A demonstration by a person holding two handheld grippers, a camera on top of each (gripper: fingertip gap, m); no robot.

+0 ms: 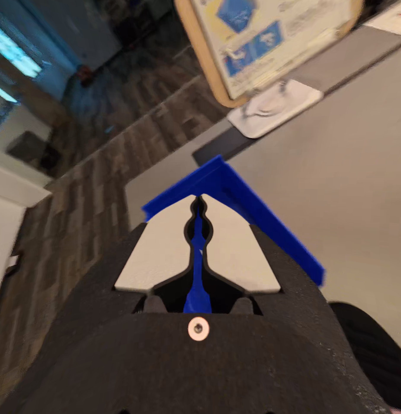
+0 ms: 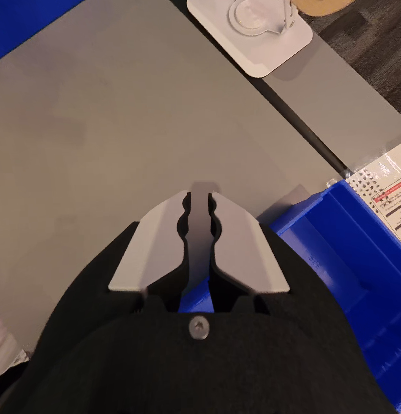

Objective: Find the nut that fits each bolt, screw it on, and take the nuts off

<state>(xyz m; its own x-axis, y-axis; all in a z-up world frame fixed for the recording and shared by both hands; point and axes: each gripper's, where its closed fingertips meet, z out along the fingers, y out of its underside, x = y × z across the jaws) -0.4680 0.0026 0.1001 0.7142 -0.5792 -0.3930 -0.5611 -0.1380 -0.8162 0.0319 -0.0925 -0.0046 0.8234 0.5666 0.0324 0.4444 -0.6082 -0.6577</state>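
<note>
The left hand-held gripper (image 1: 199,197) is clamped on a thin blue plastic wall: its white fingers (image 1: 163,244) meet at the tips, and a strip of blue runs down the slot between them. That wall belongs to a blue bin (image 1: 244,201), whose corner rises just beyond the fingertips, with the grey desk (image 1: 329,179) behind it. The view is tilted and blurred. Beyond the bin's corner a white stand (image 1: 273,112) sits on the desk, carrying a wood-framed board (image 1: 251,44) with blue and yellow patches. To the left of the bin, past the desk edge, lies a dark patterned floor (image 1: 83,201).

The right wrist view shows none of that floor or board. Here the right hand-held gripper (image 2: 199,195) hangs over bare grey desk (image 2: 105,134) with a narrow gap between its fingers (image 2: 240,246), nothing held between them. Immediately right of it is a blue bin (image 2: 340,257) seen from above, its inside in shadow. A printed sheet (image 2: 388,197) under clear plastic lies against the bin's far side. The white stand (image 2: 262,51) appears beyond the gripper, near the desk's edge. A blue surface (image 2: 22,22) fills the upper left corner.

No nut or bolt is visible in either view.
</note>
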